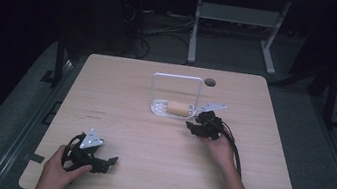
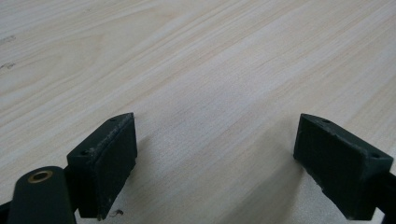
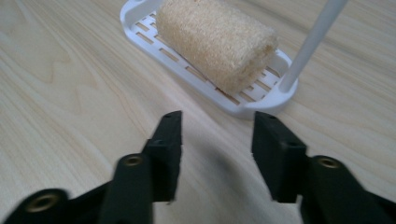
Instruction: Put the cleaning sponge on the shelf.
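A tan loofah roll [image 1: 179, 109] [image 3: 215, 39] lies in a white slatted rack [image 1: 160, 109] [image 3: 261, 103] with a tall hoop handle [image 1: 178, 77], at the table's middle back. My right gripper [image 1: 194, 124] [image 3: 215, 156] sits just right of the rack, jaws apart with nothing between them, pointing at the loofah a short way off. My left gripper [image 1: 108, 162] [image 2: 215, 163] rests near the table's front left edge, open wide over bare wood.
The light wooden table [image 1: 140, 136] has a round cable hole [image 1: 209, 82] at the back right. Black cables trail from the right gripper along the forearm. White desk legs [image 1: 195, 28] stand on the dark floor behind.
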### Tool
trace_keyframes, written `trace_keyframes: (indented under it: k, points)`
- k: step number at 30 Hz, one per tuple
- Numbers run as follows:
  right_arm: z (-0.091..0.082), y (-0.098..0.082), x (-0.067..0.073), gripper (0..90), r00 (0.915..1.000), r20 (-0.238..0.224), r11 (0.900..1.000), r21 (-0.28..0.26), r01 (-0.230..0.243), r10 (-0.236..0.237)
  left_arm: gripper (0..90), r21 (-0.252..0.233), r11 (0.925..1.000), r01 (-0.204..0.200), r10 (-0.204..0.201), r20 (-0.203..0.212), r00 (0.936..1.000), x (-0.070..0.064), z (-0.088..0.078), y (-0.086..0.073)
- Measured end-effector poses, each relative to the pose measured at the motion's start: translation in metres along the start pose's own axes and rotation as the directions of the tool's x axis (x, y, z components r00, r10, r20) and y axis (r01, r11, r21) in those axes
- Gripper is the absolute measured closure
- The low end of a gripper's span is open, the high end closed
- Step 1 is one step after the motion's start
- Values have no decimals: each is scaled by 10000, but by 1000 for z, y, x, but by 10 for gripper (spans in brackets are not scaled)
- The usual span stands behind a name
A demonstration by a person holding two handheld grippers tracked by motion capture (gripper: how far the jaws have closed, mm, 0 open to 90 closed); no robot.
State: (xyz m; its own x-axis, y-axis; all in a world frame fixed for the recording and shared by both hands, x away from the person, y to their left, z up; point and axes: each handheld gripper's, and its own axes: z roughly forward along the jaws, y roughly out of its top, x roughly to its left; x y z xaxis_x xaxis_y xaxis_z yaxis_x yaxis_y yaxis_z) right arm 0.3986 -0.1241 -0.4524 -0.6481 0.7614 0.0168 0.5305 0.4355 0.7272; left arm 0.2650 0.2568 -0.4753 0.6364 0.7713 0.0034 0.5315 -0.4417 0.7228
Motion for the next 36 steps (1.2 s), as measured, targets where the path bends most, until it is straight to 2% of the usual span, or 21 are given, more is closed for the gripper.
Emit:
trace_keyframes:
  k: [6, 12, 19, 22, 25, 28, 36]
  points:
    - [-12, -8, -2, 284, 9998, 143, 9999, -30, -144, 144, 128, 1, 10000, 32, -32, 9, 10000, 0, 0, 0]
    - [-28, -22, -4, 199, 9995, 252, 9996, -197, -182, 187, 128, 9, 10000, -12, 12, 2, 10000, 0, 0, 0]
    - [-42, -37, -3, 138, 9979, 639, 9999, -44, 138, -135, 128, -21, 10000, -10, 10, -4, 10000, 0, 0, 0]
    - [-48, -43, -4, 137, 9990, 445, 9996, -296, 14, -1, 129, -18, 10000, -15, 15, -4, 10000, 0, 0, 0]
    - [-54, -49, -2, 123, 9980, 625, 9997, -229, -14, 29, 128, -24, 10000, -10, 10, -5, 10000, 0, 0, 0]
    - [-62, -59, -3, 99, 9983, 553, 9993, -314, -179, 197, 129, -19, 10000, -10, 10, -3, 10000, 0, 0, 0]
    - [-84, -84, -6, 53, 9956, 702, 9971, -469, -593, 626, 129, -26, 10000, -8, 8, -4, 10000, 0, 0, 0]
